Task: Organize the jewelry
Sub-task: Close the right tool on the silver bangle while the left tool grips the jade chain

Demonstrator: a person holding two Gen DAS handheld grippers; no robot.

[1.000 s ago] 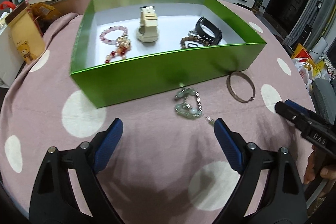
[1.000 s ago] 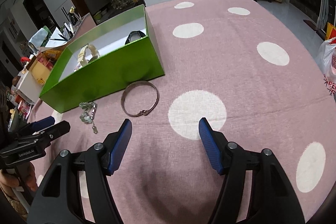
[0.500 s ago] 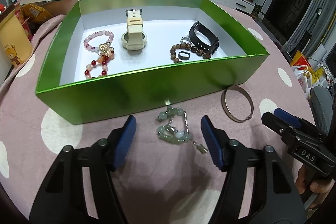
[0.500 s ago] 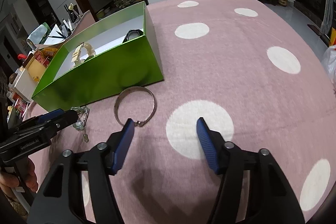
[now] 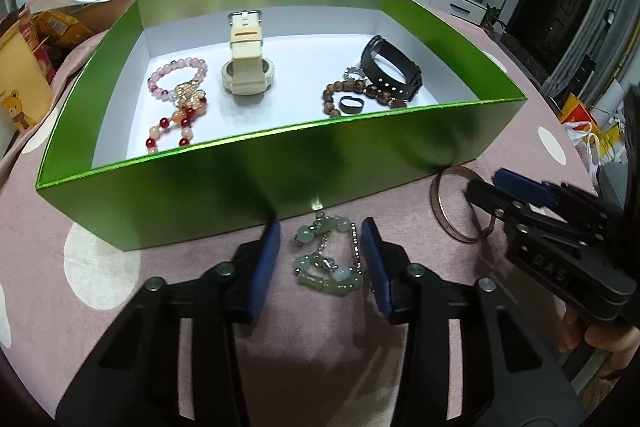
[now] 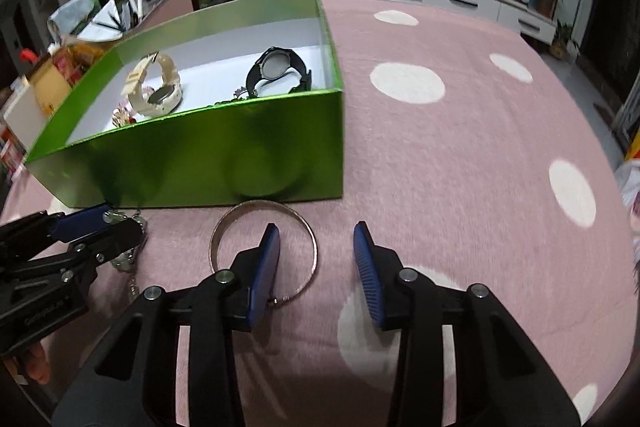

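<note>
Watch face [image 6: 276, 63] only in right view, beads [image 5: 178, 83] left.

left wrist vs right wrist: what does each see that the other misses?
Left wrist only: pink bead bracelet, red bead bracelet, brown wooden bead bracelet and small black ring on the box floor.

Right wrist only: round face of the black watch.

Both: green box, cream watch, metal bangle, jade-green bracelet, left gripper and right gripper, jaws open.

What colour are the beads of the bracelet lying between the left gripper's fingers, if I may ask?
Pale jade green, clearest in the left wrist view: bracelet.
</note>
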